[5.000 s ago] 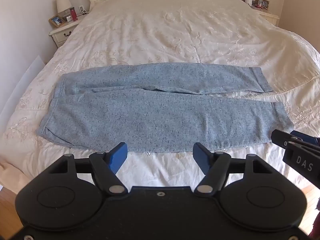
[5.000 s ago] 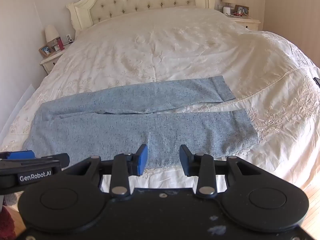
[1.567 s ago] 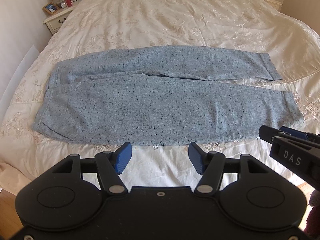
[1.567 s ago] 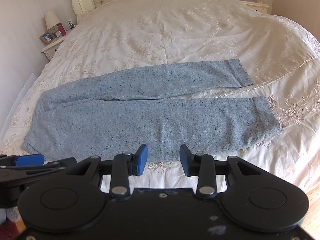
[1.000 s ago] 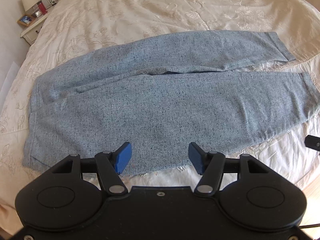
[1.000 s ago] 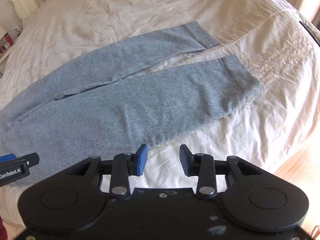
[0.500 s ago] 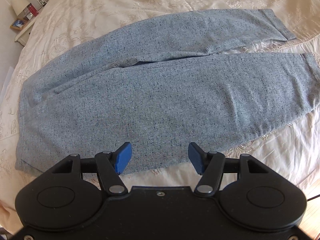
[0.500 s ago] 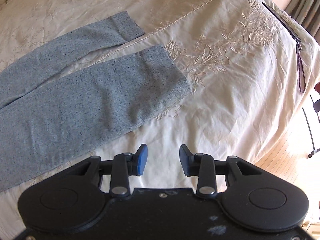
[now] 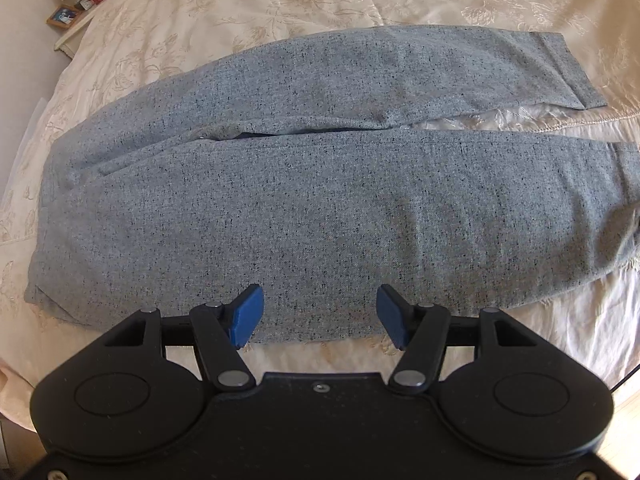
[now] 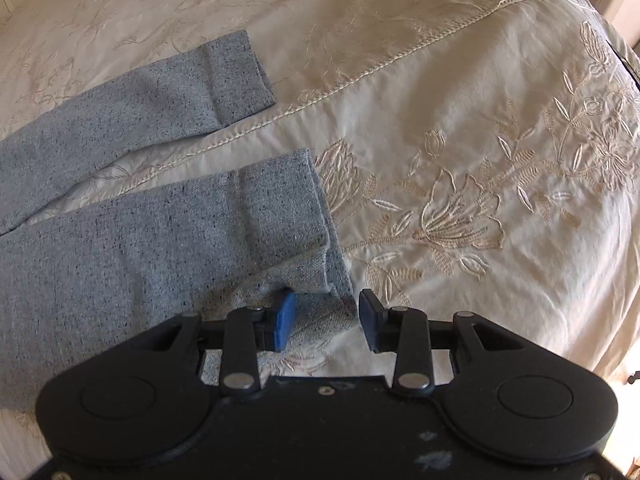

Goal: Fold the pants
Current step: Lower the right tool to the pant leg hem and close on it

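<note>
Grey speckled pants (image 9: 320,184) lie flat across the cream bedspread (image 9: 280,4), waistband at the left, both legs running right. My left gripper (image 9: 318,310) is open and empty, low over the near edge of the near leg at mid-thigh. In the right wrist view the two leg cuffs show, the far one (image 10: 236,76) and the near one (image 10: 280,216). My right gripper (image 10: 326,318) is open, and the near corner of the near cuff (image 10: 320,308) lies between its blue fingers (image 10: 285,316), the hem rumpled there.
A nightstand (image 9: 74,20) with a lamp and a photo frame stands at the bed's far left. The embroidered bedspread (image 10: 460,220) slopes off to the right. Wooden floor (image 10: 628,376) shows past the bed's right edge.
Both grippers have dropped closer to the pants. The right one has moved right to the near leg's cuff, whose corner now sits between its fingers. The left one has neared the leg's near edge.
</note>
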A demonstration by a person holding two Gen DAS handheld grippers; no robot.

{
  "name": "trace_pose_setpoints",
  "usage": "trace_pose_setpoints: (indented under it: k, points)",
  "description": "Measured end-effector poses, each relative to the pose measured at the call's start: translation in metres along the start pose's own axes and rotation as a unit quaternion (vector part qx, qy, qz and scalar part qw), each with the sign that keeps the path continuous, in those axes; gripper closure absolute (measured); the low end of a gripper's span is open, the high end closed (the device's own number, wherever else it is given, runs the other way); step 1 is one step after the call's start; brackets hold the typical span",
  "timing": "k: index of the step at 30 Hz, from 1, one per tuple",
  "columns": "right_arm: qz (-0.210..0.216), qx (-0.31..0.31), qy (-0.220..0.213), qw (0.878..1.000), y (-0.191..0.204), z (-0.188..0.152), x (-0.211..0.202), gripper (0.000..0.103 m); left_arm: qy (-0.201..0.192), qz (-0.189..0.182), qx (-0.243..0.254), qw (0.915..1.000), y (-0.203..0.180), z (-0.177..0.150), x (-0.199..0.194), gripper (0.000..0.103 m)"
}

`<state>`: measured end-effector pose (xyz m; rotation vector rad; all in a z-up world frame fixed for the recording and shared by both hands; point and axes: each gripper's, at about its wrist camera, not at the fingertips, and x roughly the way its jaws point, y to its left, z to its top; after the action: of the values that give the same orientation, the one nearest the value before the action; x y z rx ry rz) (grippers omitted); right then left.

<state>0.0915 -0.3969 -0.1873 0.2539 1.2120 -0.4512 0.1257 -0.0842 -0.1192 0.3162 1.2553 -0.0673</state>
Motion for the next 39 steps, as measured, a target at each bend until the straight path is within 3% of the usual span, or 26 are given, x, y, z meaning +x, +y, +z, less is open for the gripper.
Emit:
trace_pose_setpoints:
  k: [5, 6, 7, 8, 11, 14, 18, 20, 22, 26, 28, 31, 36, 39]
  points:
    - [0.028, 0.008, 0.019, 0.999, -0.012, 0.013, 0.019, 0.064, 0.006, 0.006, -0.014, 0.9999, -0.008, 0.003, 0.001, 0.039]
    - [0.045, 0.013, 0.024, 0.999, -0.016, 0.015, 0.022, 0.071, 0.008, 0.007, -0.015, 0.9998, -0.010, 0.003, 0.002, 0.039]
    - [0.068, 0.018, 0.028, 0.997, -0.020, 0.017, 0.021, 0.091, 0.010, 0.008, -0.016, 0.9998, -0.012, 0.003, 0.002, 0.039]
    - [0.081, 0.023, 0.035, 0.996, -0.024, 0.020, 0.019, 0.096, 0.013, 0.007, -0.016, 0.9998, -0.013, 0.003, 0.004, 0.039]
    - [0.109, 0.040, 0.044, 0.992, -0.039, 0.028, 0.002, 0.097, 0.019, 0.007, -0.014, 0.9997, -0.019, 0.004, 0.006, 0.039]
    - [0.102, 0.026, 0.043, 0.994, -0.052, 0.028, -0.022, 0.098, 0.022, 0.005, -0.008, 0.9997, -0.025, 0.006, 0.008, 0.039]
    - [0.072, 0.022, 0.066, 0.995, -0.058, 0.014, -0.011, 0.102, 0.023, 0.000, 0.004, 0.9997, -0.033, 0.010, 0.010, 0.039]
    - [0.040, 0.000, 0.090, 0.995, -0.053, 0.004, 0.006, 0.098, 0.025, -0.002, 0.014, 0.9996, -0.037, 0.011, 0.008, 0.039]
    - [0.054, 0.021, 0.108, 0.992, -0.060, 0.004, 0.007, 0.094, 0.016, -0.003, 0.018, 0.9997, -0.036, 0.010, 0.003, 0.039]
    - [0.084, 0.029, 0.027, 0.996, -0.067, 0.020, -0.028, 0.085, 0.016, 0.005, 0.012, 0.9998, -0.028, 0.005, 0.002, 0.039]
    - [0.104, 0.022, 0.005, 0.994, -0.063, 0.037, -0.028, 0.071, 0.028, 0.005, 0.002, 0.9996, -0.024, 0.003, 0.007, 0.039]
    - [0.122, 0.017, 0.012, 0.992, -0.050, 0.057, -0.005, 0.070, 0.036, 0.006, -0.013, 0.9992, -0.018, 0.000, 0.009, 0.039]
    - [0.115, -0.001, 0.054, 0.992, -0.025, 0.071, 0.035, 0.067, 0.026, 0.013, -0.036, 0.9989, -0.005, -0.004, 0.001, 0.039]
    - [0.123, -0.027, 0.036, 0.991, -0.013, 0.074, 0.031, 0.100, 0.028, 0.016, -0.054, 0.9980, 0.004, -0.007, 0.001, 0.039]
